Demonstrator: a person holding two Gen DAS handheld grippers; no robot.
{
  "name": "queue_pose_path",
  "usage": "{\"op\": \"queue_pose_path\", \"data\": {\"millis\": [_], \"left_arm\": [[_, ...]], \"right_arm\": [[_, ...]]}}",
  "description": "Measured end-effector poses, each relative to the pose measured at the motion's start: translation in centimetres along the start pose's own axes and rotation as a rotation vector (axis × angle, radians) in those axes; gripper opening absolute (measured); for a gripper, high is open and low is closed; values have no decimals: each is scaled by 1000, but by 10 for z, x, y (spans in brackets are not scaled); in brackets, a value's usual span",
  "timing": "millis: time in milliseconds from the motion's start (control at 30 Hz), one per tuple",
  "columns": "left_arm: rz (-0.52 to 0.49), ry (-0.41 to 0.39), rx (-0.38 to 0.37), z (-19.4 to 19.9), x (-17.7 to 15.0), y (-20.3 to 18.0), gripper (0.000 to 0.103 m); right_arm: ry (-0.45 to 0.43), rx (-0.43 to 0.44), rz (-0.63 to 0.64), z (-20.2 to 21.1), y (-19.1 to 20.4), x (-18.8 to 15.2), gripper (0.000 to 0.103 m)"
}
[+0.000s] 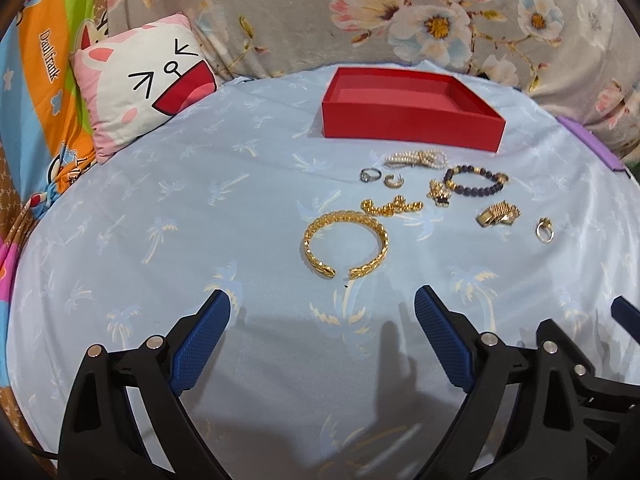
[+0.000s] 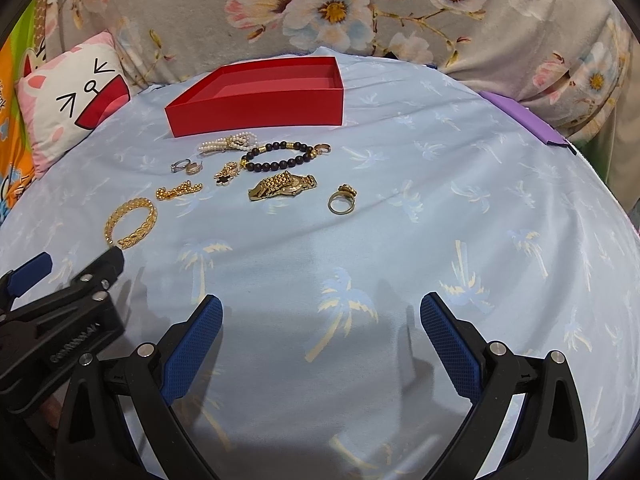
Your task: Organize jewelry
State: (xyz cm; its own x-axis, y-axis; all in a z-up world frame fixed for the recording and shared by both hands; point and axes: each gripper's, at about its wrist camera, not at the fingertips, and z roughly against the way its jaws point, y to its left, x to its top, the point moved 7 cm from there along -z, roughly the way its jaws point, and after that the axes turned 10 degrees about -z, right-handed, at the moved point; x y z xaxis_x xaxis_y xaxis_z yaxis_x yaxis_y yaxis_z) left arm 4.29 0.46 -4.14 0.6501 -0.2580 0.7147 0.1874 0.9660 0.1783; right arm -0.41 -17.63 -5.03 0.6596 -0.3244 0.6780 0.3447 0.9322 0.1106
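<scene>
An open, empty red box [image 1: 412, 124] [image 2: 256, 114] stands at the far side of the blue palm-print sheet. In front of it lie several jewelry pieces: a gold cuff bangle [image 1: 346, 244] [image 2: 131, 222], a gold chain [image 1: 392, 206], a pearl bracelet [image 1: 416, 159], a dark bead bracelet [image 1: 476, 180] [image 2: 280, 156], a gold watch [image 1: 498, 214] [image 2: 282, 186], a gold ring [image 1: 545, 231] [image 2: 342, 200] and a silver ring [image 1: 370, 175]. My left gripper [image 1: 322, 300] is open and empty, just short of the bangle. My right gripper [image 2: 320, 306] is open and empty, well short of the jewelry.
A cartoon-face pillow [image 1: 148, 80] lies at the left. A floral blanket [image 1: 400, 12] runs along the back. A purple object [image 2: 528, 120] sits at the sheet's right edge. The left gripper's body shows in the right wrist view [image 2: 60, 300].
</scene>
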Motion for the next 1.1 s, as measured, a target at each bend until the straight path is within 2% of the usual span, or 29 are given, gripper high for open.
{"op": "queue_pose_path", "data": {"millis": [67,167,300,433,600,767,867,900,1100], "left_arm": [[30,-25,-15,5,0,5,95],[54,-7,-38,4,-5,11,95],[57,25,-38,0,-9,20,95],[39,14,-53,-3,-1,25,95],[16,27,-89,-20,18,14,95],[-9,87,-101,-47,27,-2,95],[1,135,-130,-59,26,-6,89],[3,141,-126,-61,26,-6,84],[21,122,-126,-58,27,-2,67]], "right_arm": [[1,0,2,0,0,0,98],[13,3,-2,-2,-1,0,98],[15,2,7,-2,-3,2,98],[9,-12,17,-4,-7,7,96],[28,27,-25,-9,-13,17,96],[20,2,-6,-15,-12,26,96],[18,-6,0,-20,-12,32,96],[19,-7,1,-22,-12,34,96],[33,6,9,-31,-5,39,93]]}}
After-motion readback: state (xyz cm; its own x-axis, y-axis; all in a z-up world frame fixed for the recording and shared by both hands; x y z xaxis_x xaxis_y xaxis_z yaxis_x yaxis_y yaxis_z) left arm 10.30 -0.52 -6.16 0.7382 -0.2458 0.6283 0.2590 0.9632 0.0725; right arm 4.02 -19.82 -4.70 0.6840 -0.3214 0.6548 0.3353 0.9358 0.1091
